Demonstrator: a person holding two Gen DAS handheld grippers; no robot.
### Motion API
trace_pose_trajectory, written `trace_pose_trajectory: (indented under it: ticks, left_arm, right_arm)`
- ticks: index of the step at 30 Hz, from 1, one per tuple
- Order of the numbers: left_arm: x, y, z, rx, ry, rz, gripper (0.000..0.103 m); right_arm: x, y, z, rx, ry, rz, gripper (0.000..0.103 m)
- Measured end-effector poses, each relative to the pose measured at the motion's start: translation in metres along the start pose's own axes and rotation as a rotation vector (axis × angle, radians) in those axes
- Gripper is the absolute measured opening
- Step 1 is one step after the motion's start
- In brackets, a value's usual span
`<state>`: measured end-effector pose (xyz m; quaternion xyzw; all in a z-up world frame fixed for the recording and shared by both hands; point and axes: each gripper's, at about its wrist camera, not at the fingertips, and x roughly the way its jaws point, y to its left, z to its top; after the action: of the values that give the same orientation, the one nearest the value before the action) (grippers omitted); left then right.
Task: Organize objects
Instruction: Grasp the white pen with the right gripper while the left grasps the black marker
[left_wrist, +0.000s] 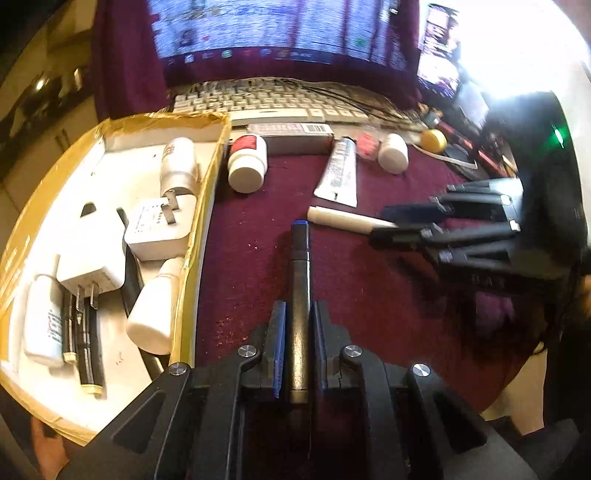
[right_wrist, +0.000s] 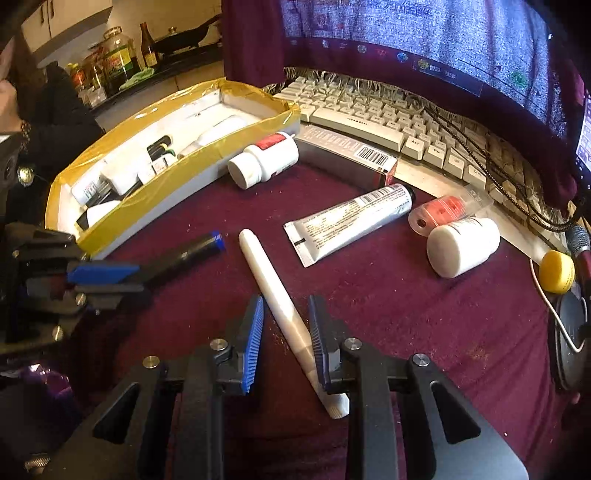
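A black marker with a blue cap (left_wrist: 300, 280) lies on the maroon cloth, cap pointing away from me. My left gripper (left_wrist: 299, 310) is shut on its barrel; the right wrist view shows that gripper (right_wrist: 107, 275) at the left with the marker (right_wrist: 192, 251) sticking out of it. A white pen (right_wrist: 273, 291) lies slantwise across the cloth. My right gripper (right_wrist: 287, 301) is shut on the pen, which sits askew between the blue pads. In the left wrist view the right gripper (left_wrist: 384, 223) pinches one end of the pen (left_wrist: 343, 218).
A yellow-taped box (left_wrist: 207, 206) on the left holds chargers, small bottles and dark pens. On the cloth lie a white pill bottle (right_wrist: 266, 158), a tube (right_wrist: 351, 218), a second white bottle (right_wrist: 461, 245), a red item in clear packaging (right_wrist: 447, 208) and a yellow disc (right_wrist: 556, 271). A keyboard (right_wrist: 369, 114) sits behind.
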<state>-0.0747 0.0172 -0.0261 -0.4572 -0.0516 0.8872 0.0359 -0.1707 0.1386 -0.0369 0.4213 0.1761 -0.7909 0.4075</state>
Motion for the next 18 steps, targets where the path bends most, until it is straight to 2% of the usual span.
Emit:
trace_pose_trajectory:
  ticks: [4, 9, 12, 18]
  left_arm:
    - [0.005, 0.008, 0.003, -0.084, -0.037, -0.044, 0.012]
    - [-0.001, 0.005, -0.007, -0.045, -0.06, -0.045, 0.012]
    - [-0.006, 0.002, -0.009, -0.007, -0.048, 0.001, 0.012]
    - [-0.005, 0.006, -0.011, -0.08, -0.036, -0.053, 0.012]
  right_arm:
    - [-0.005, 0.005, -0.004, -0.014, 0.049, -0.068, 0.019]
    - [-0.009, 0.013, -0.01, 0.032, 0.016, -0.127, 0.015]
    - [-0.008, 0.016, -0.011, 0.099, -0.017, -0.13, 0.015]
    - [-0.005, 0.026, -0.01, 0.078, -0.034, -0.134, 0.013]
